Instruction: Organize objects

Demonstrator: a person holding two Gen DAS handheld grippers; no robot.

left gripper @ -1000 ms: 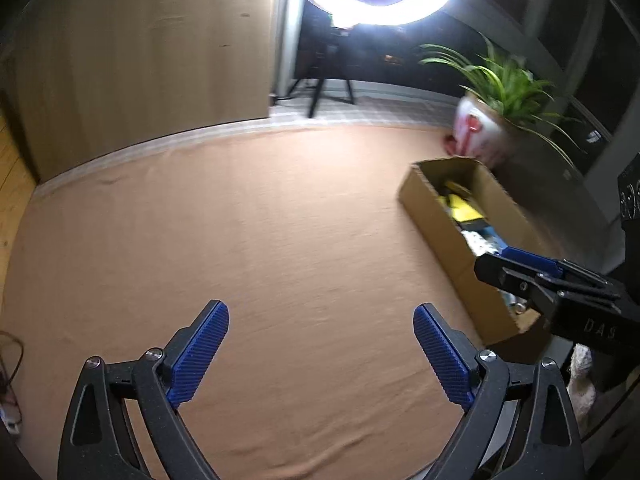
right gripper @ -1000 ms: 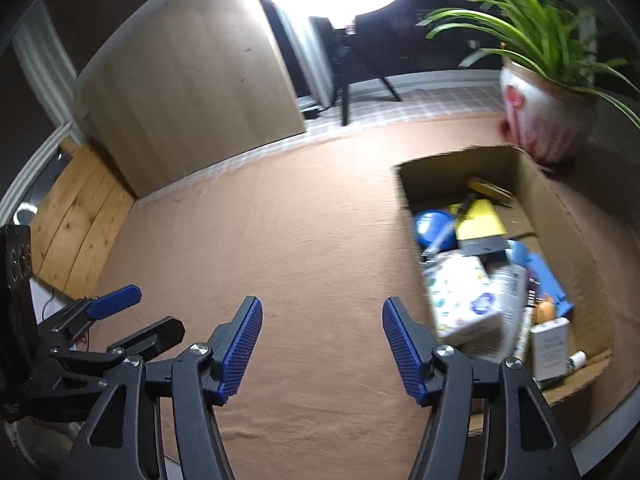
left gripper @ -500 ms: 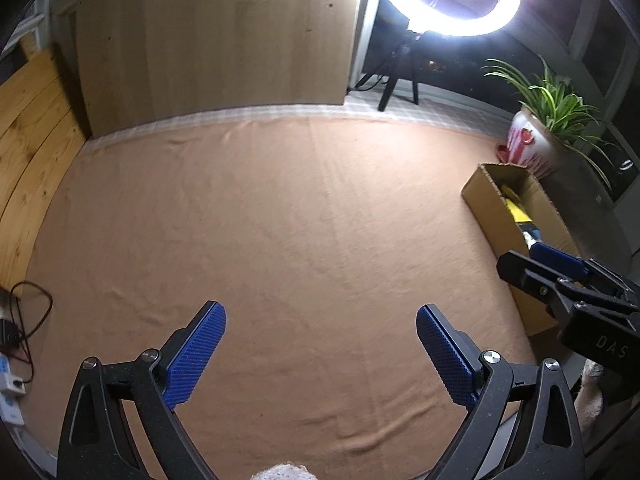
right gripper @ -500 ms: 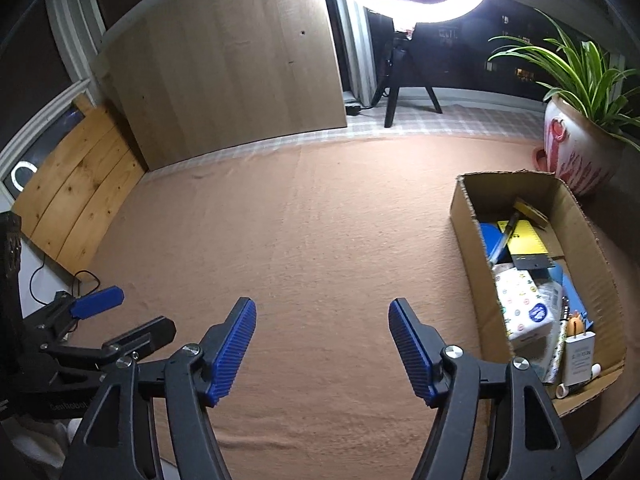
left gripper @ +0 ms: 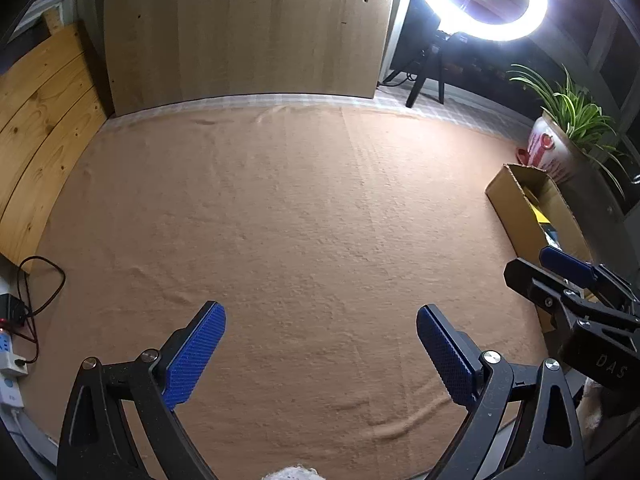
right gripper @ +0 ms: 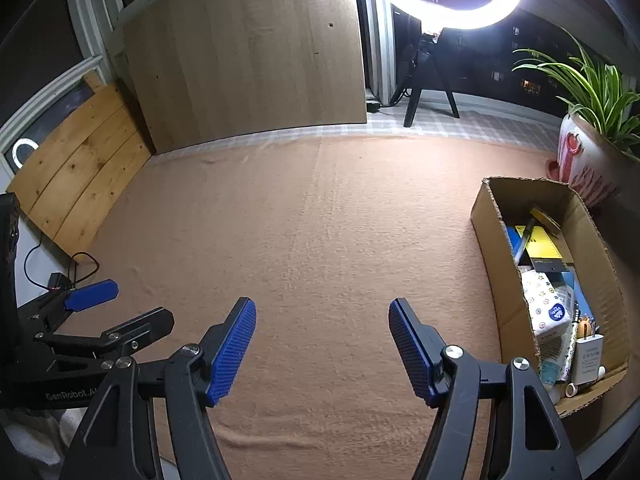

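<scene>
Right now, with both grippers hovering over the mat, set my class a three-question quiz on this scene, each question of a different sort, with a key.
1. True or false: the left gripper holds an item from the cardboard box.
2. Multiple choice: where does the potted plant stand relative to the box? A) in front of it, nearer the grippers B) behind its far end C) inside it
3. Fill in: the right gripper is over the bare brown ____, with its jaws wide apart.

Key: 1 false, both grippers are open and empty. 2 B. 3 mat.
</scene>
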